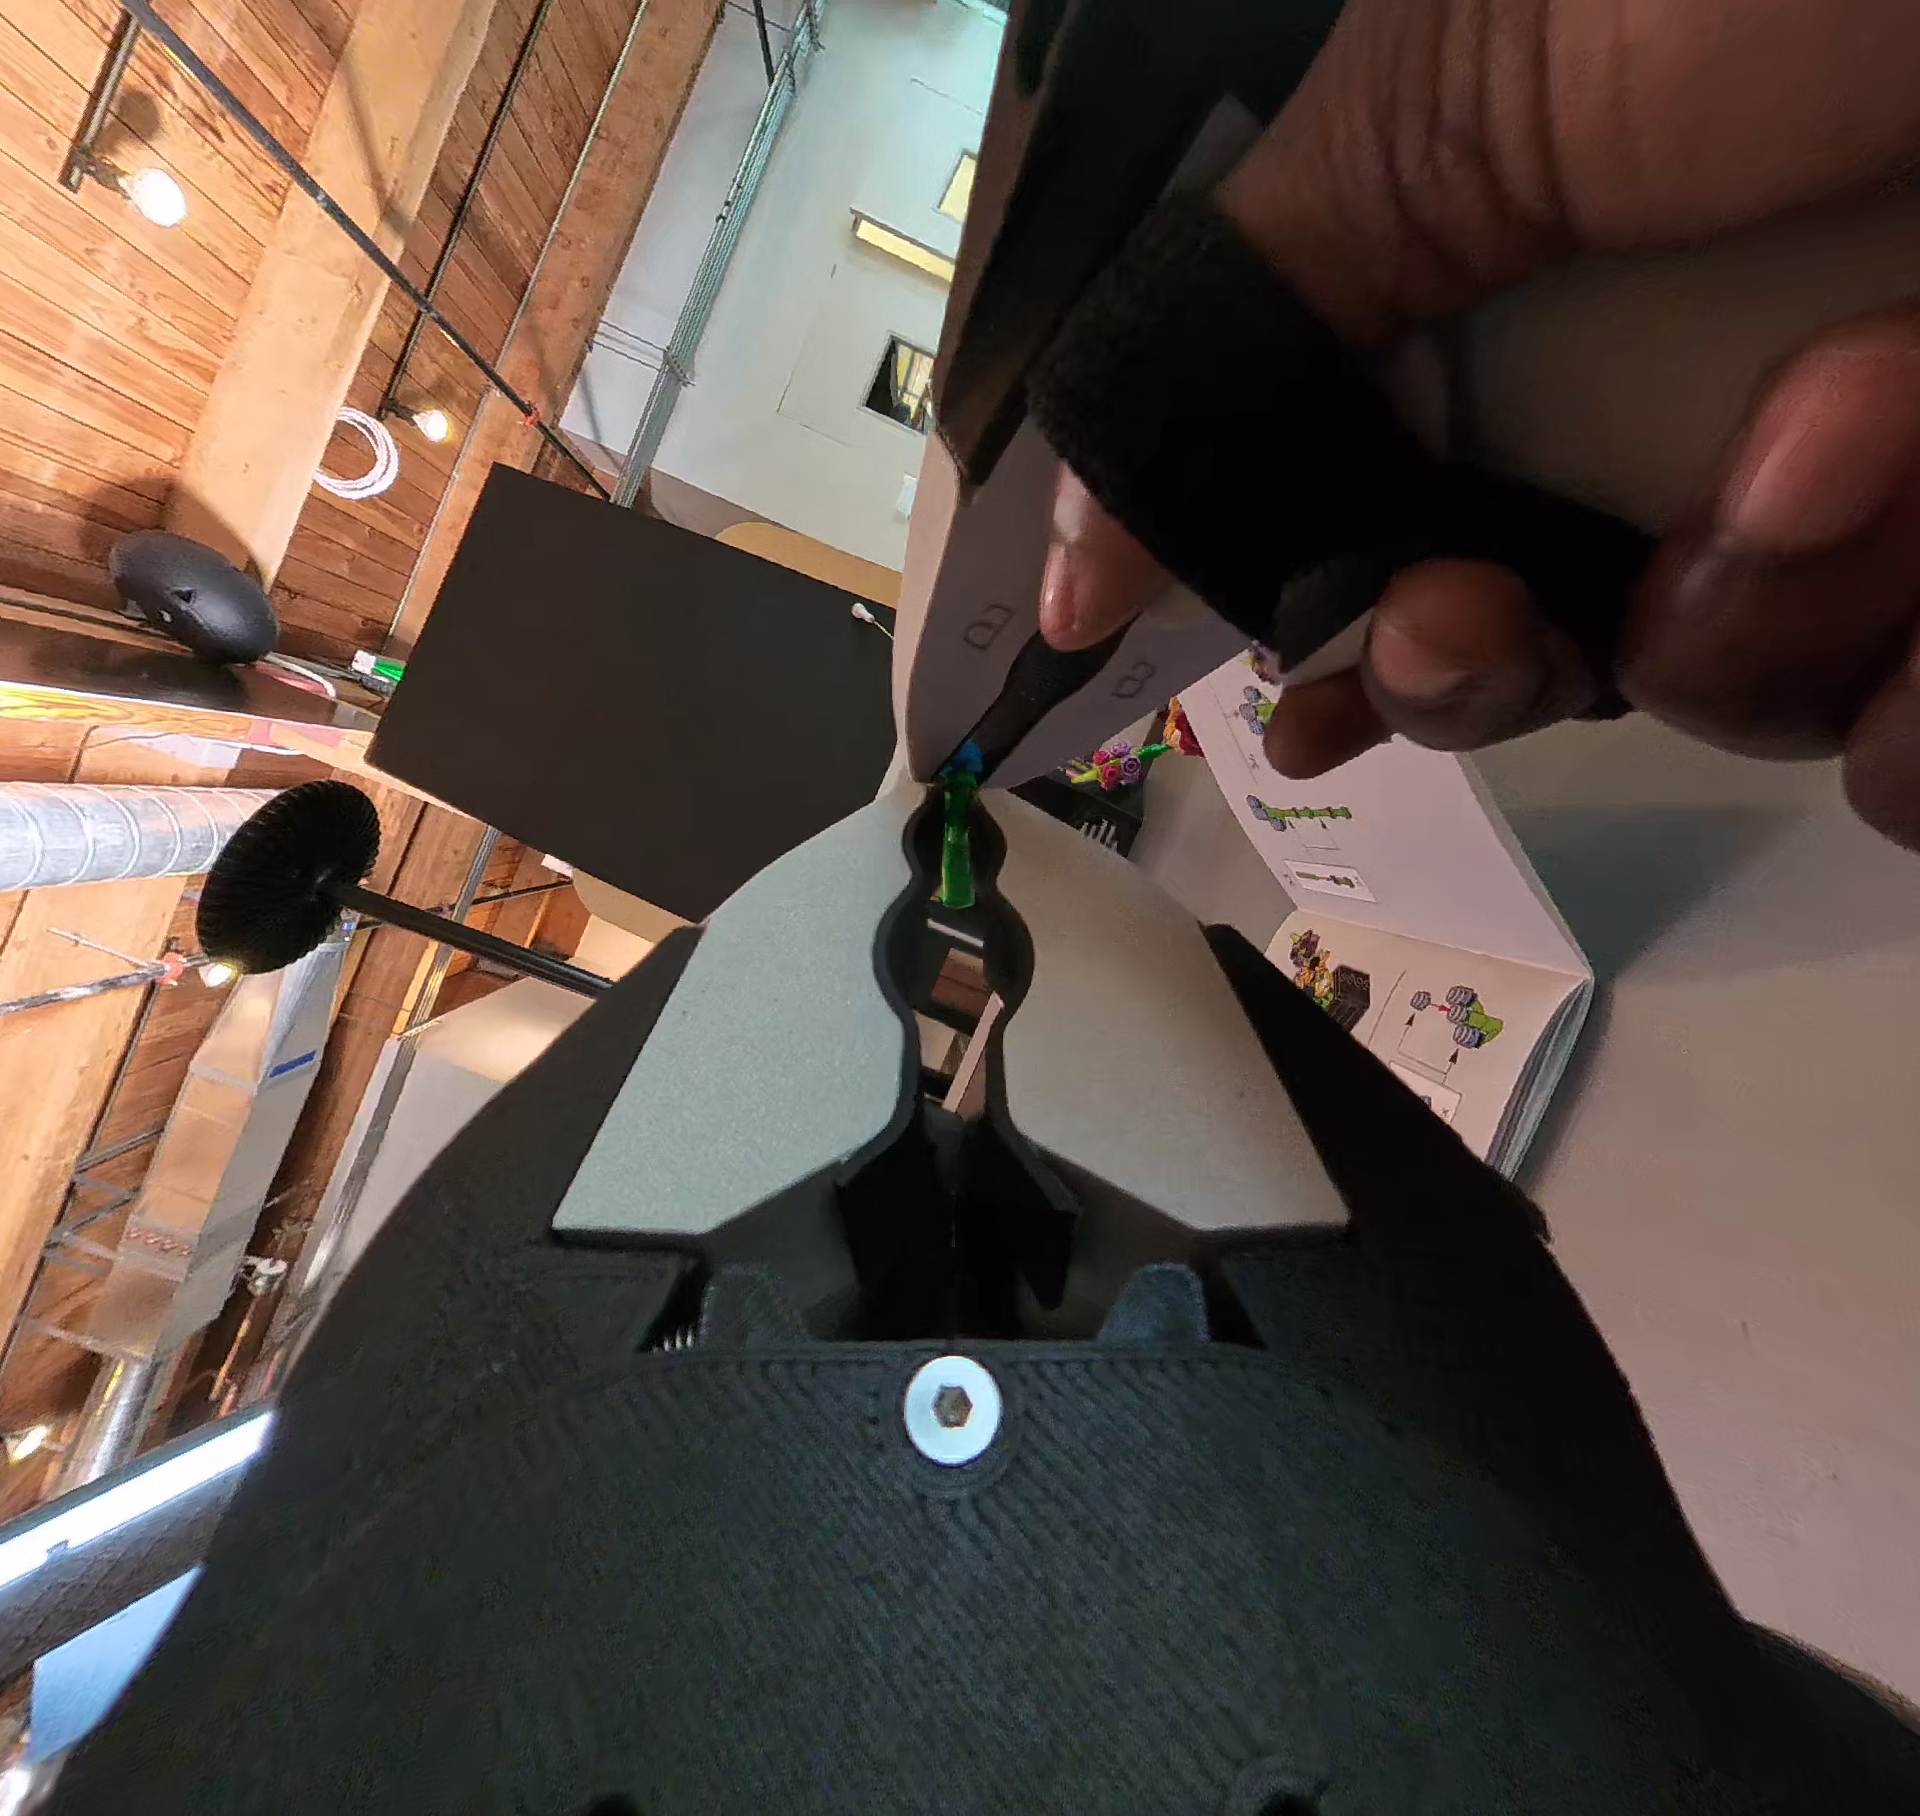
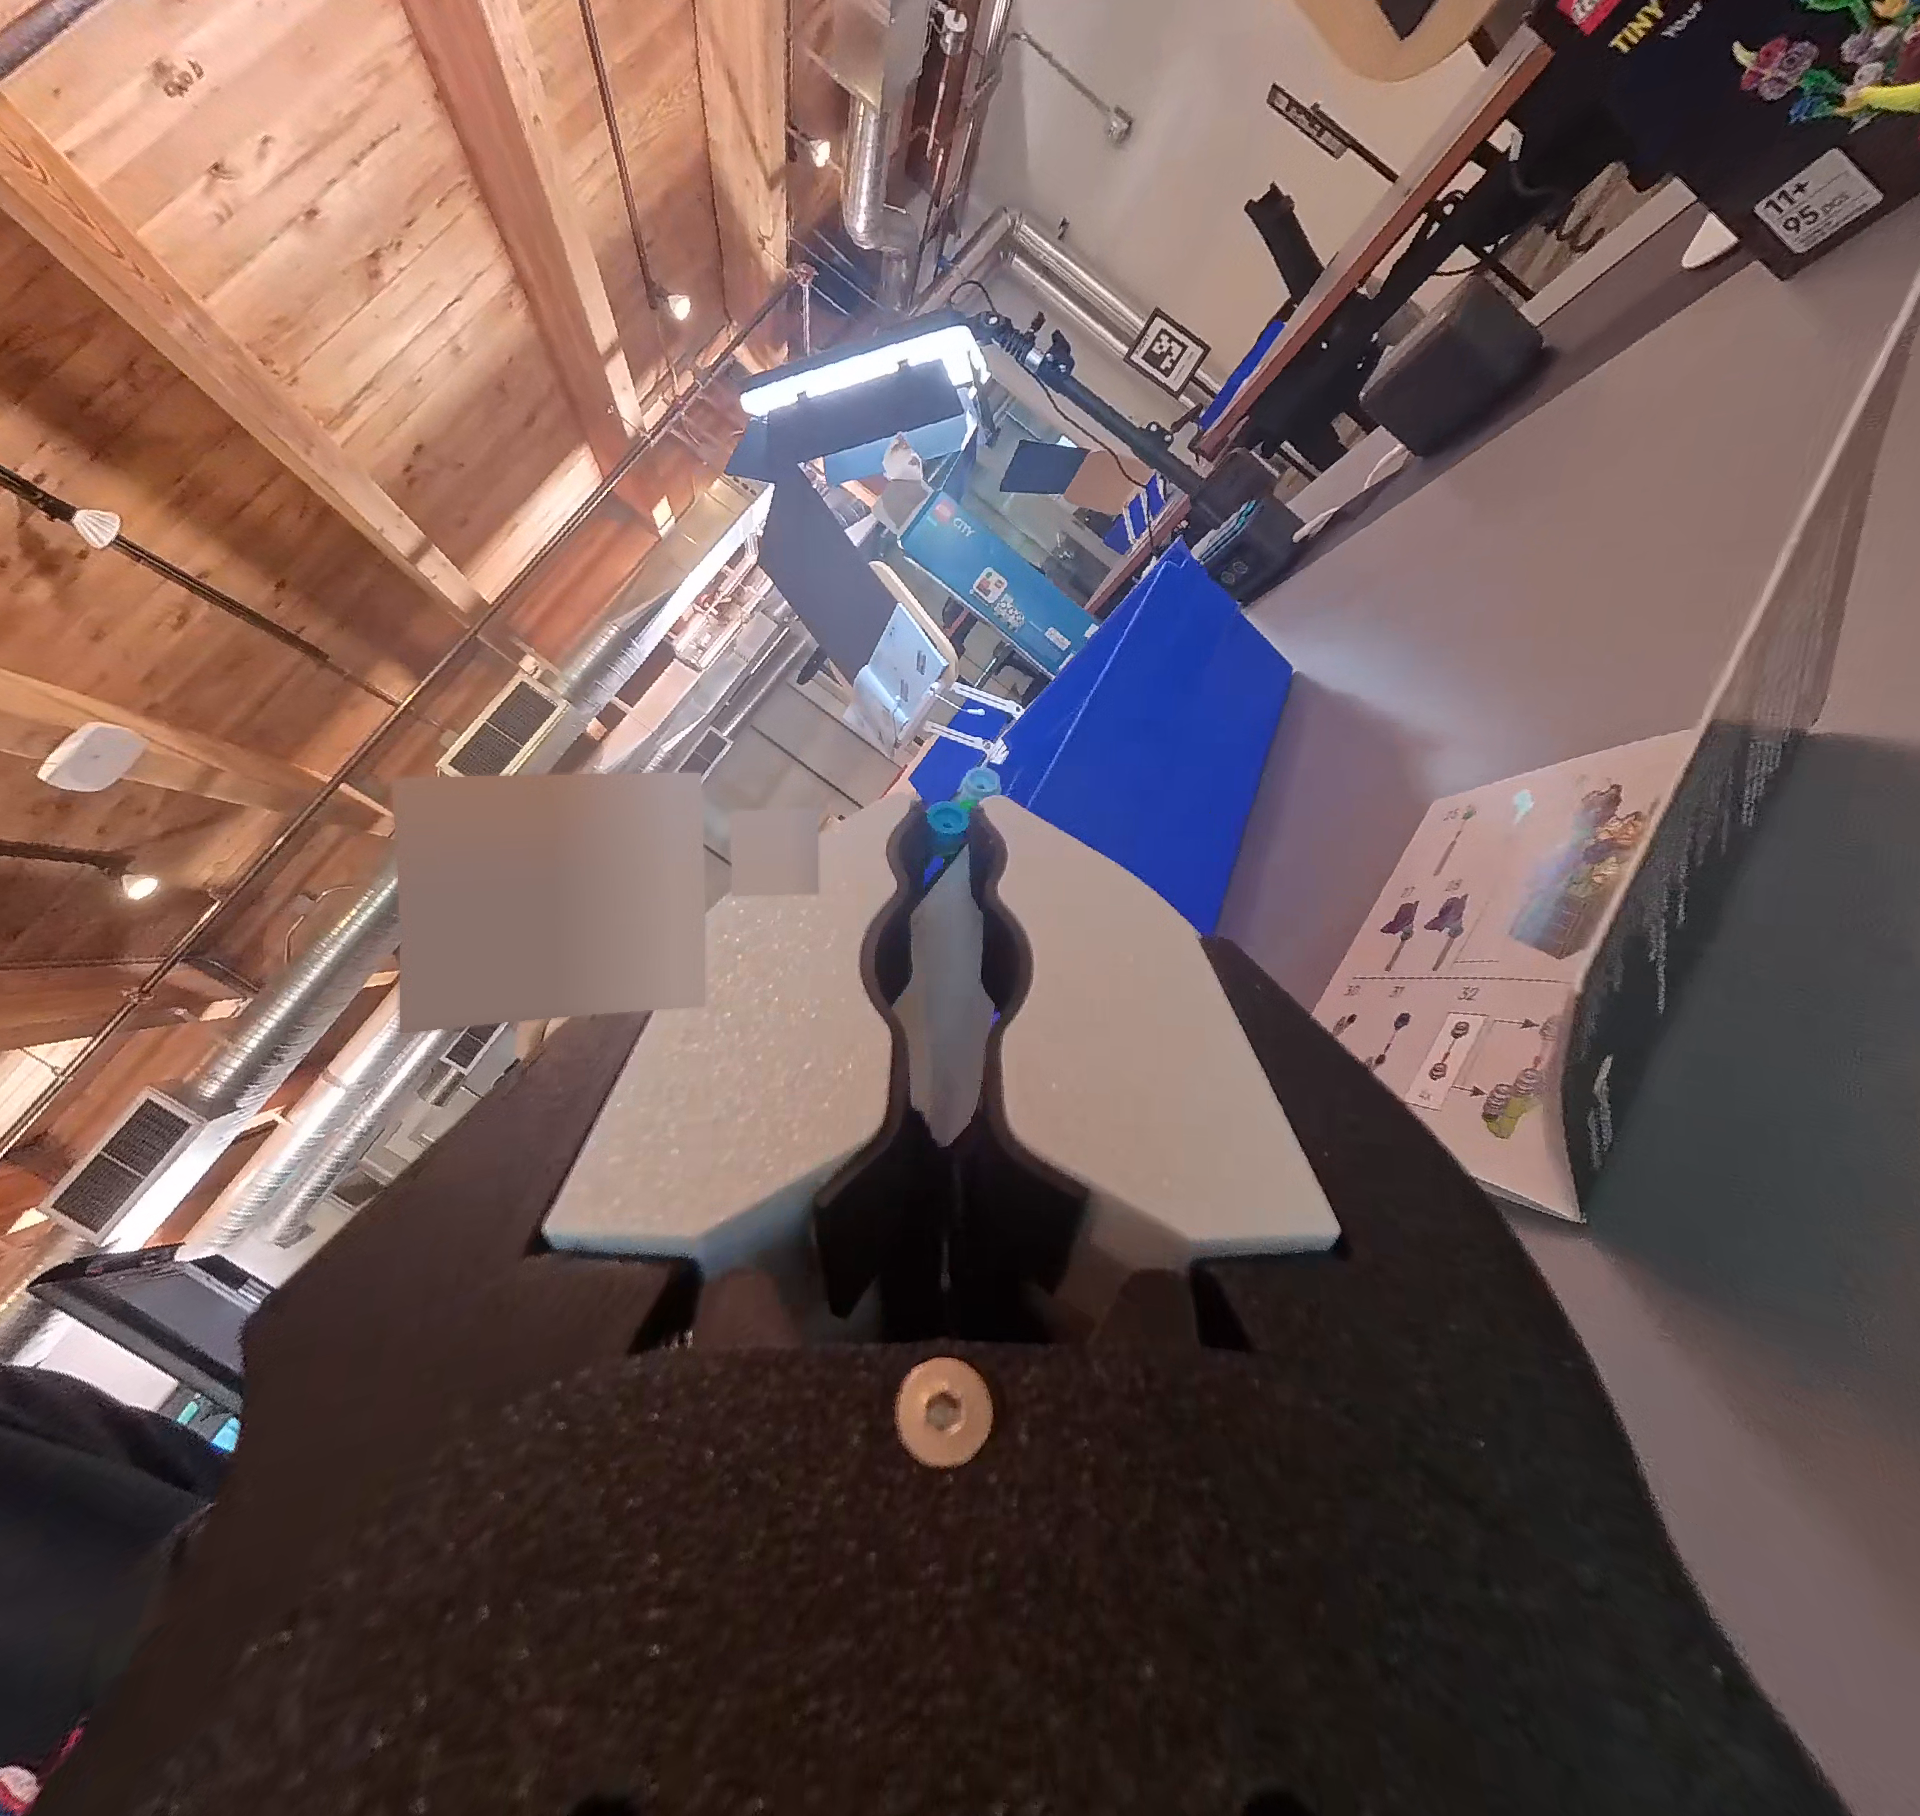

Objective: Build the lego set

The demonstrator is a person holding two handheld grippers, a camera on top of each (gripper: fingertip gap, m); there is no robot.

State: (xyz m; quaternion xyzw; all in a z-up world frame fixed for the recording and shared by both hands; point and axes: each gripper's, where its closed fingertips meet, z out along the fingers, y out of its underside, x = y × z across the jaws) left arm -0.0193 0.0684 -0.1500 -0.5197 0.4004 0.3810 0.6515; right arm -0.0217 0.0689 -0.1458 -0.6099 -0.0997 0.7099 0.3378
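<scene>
My left gripper [image 1: 958, 810] is shut on a green lego stem [image 1: 958, 857], held up in the air. My right gripper [image 1: 961, 767] comes in from above, tip to tip with the left, and is shut on a small blue lego piece [image 1: 968, 754] that touches the stem's top end. In the right wrist view my right gripper [image 2: 951, 821] holds the blue piece [image 2: 948, 817], with a second blue stud [image 2: 979, 782] just beyond it. A hand [image 1: 1558, 416] grips the right gripper. A built cluster of purple and green flowers [image 1: 1117, 764] stands on the table behind.
The open instruction booklet [image 1: 1403, 893] lies on the grey table [image 1: 1714, 1299] to the right; it also shows in the right wrist view [image 2: 1475, 966]. The black lego box [image 2: 1725, 73] stands at the far right. A blue box [image 2: 1143, 727] sits beyond the grippers. My left and right fingertips are right by each other.
</scene>
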